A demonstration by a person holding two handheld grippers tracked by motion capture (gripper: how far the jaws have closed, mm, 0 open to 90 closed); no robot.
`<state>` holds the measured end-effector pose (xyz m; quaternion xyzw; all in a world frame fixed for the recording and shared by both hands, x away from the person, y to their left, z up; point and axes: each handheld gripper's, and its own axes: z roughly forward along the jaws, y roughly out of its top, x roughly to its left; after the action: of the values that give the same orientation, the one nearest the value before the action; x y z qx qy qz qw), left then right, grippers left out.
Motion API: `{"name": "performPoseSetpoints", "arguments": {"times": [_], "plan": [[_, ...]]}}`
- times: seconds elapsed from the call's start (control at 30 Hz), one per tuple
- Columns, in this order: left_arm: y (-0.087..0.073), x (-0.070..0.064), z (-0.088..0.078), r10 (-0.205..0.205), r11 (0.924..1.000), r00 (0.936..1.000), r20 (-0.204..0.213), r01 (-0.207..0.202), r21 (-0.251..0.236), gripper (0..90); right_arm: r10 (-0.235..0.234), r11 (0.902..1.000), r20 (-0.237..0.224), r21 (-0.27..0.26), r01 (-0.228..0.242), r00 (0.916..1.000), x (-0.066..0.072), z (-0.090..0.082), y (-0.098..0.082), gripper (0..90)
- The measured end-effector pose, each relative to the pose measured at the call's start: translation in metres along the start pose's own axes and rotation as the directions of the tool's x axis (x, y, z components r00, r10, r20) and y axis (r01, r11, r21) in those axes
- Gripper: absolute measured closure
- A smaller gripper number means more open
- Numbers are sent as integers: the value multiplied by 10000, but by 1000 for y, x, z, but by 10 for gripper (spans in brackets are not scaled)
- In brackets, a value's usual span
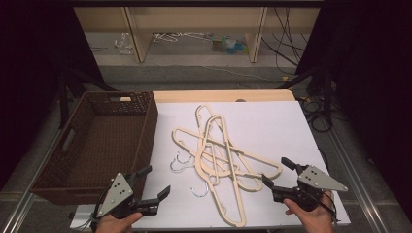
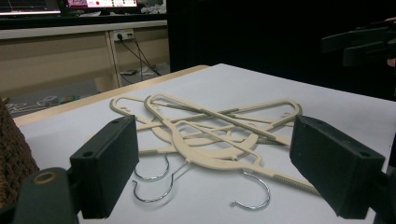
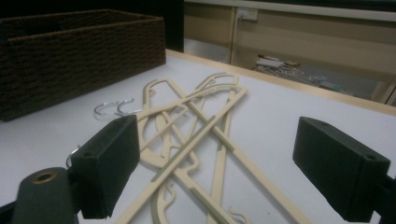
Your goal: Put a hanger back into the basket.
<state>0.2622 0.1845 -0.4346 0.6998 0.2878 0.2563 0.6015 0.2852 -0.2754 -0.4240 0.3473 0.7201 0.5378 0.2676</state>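
No text, label, brand, number or sign can be read. The lit screens (image 2: 100, 3) far beyond the left gripper, at the top edge of its view, carry coloured strips too blurred to make out.

Each hand-held claw is built of black parts, with two thick, blocky black jaws ending in flat rectangular pads. On the left claw (image 1: 150, 184) a grey three-cornered plate is carried on top, dotted with small dark holes; the same plate is seen on the right claw (image 1: 275, 171). A round brass-coloured ring is set into the black body below the jaws in both gripper views. Small screw holes are sunk into the upper faces of the pads (image 2: 109, 165). A dark cable is trailed from each claw beside the bare hands.
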Motion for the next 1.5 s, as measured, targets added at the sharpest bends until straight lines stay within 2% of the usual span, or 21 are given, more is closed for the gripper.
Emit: {"name": "performPoseSetpoints", "arguments": {"times": [0.13, 0.23, 0.3, 0.37, 0.4, 0.67, 0.7, 0.8, 0.83, 0.93, 0.97, 1.0, 1.07, 1.1, 1.13, 1.23, 1.27, 1.3, 1.33, 1.47, 1.5], "plan": [[0, -1, 0, -73, 10000, 10000, -1, 73, -11, 156, 30, 9999, -110, 141, -29, 9999, 2, 3, -1, 157], [0, 0, 0, -44, 10000, 10000, 2, 44, -2, 155, -20, 9991, -44, 424, 22, 10000, 2, 2, -1, 158], [0, 0, 0, 88, 10000, 10000, 10, -88, 33, 156, 85, 9957, -42, 923, -80, 10000, 3, 3, -2, 160], [0, 0, 0, 81, 10000, 10000, 9, -81, 39, 156, 54, 9953, -101, 962, -44, 9999, 3, 5, -3, 163], [0, 0, 0, 85, 10000, 10000, 16, -85, 42, 156, 88, 9910, -212, 1337, -59, 9997, 6, 7, -4, 164], [0, 0, 1, 194, 9998, 9998, 55, -194, 66, 156, -80, 9767, -723, 2134, 233, 9973, 17, 18, -6, 170], [0, 0, 1, 189, 9998, 9998, 54, -189, 54, 155, -83, 9687, -940, 2462, 314, 9955, 21, 22, -7, 176], [0, 0, 1, 198, 9998, 9998, 50, -199, 72, 155, -128, 9627, -984, 2676, 389, 9951, 23, 25, -8, 179], [-1, 0, 2, 135, 9999, 9998, 113, -135, -15, 155, -140, 9517, -1090, 3034, 467, 9939, 25, 29, -9, 197], [-1, -1, 1, 204, 9997, 9998, 63, -204, 98, 156, -148, 9291, -1362, 3644, 640, 9906, 29, 36, -12, 217], [-1, -1, 1, 198, 9997, 9998, 76, -199, 103, 156, -65, 9166, -1374, 3952, 608, 9905, 31, 38, -13, 223], [-1, -1, 1, 203, 9997, 9998, 75, -204, 106, 155, -35, 9087, -1471, 4124, 645, 9891, 32, 40, -14, 240], [-1, -1, 1, 218, 9997, 9997, 73, -219, 122, 156, -95, 8964, -1697, 4353, 836, 9855, 34, 44, -15, 254], [-1, -1, 1, 218, 9997, 9997, 73, -219, 122, 155, -95, 8964, -1697, 4353, 836, 9855, 34, 44, -15, 254], [-2, -1, 2, 102, 9999, 9999, 66, -103, 139, 155, -124, 8750, -1855, 4736, 1005, 9826, 38, 49, -17, 291], [-2, -1, 2, 220, 9996, 9997, 101, -222, 190, 155, -48, 8372, -2050, 5344, 1161, 9787, 47, 57, -18, 305], [-2, -1, 2, 236, 9996, 9997, 116, -238, 172, 155, 28, 8176, -2123, 5631, 1200, 9772, 50, 61, -18, 316], [-2, -2, 2, 168, 9997, 9998, 120, -170, 155, 155, 56, 8068, -2158, 5779, 1230, 9764, 52, 64, -18, 334], [-2, -3, 2, 125, 9998, 9999, 114, -127, 162, 155, 72, 8062, -2113, 5795, 1193, 9774, 53, 67, -20, 343], [-2, -3, 2, 285, 9994, 9995, 144, -288, 176, 155, 143, 7581, -2383, 6359, 1449, 9711, 57, 78, -22, 391], [-2, -3, 2, 285, 9994, 9995, 144, -288, 176, 155, 177, 7435, -2432, 6518, 1499, 9698, 59, 79, -22, 405]]}}
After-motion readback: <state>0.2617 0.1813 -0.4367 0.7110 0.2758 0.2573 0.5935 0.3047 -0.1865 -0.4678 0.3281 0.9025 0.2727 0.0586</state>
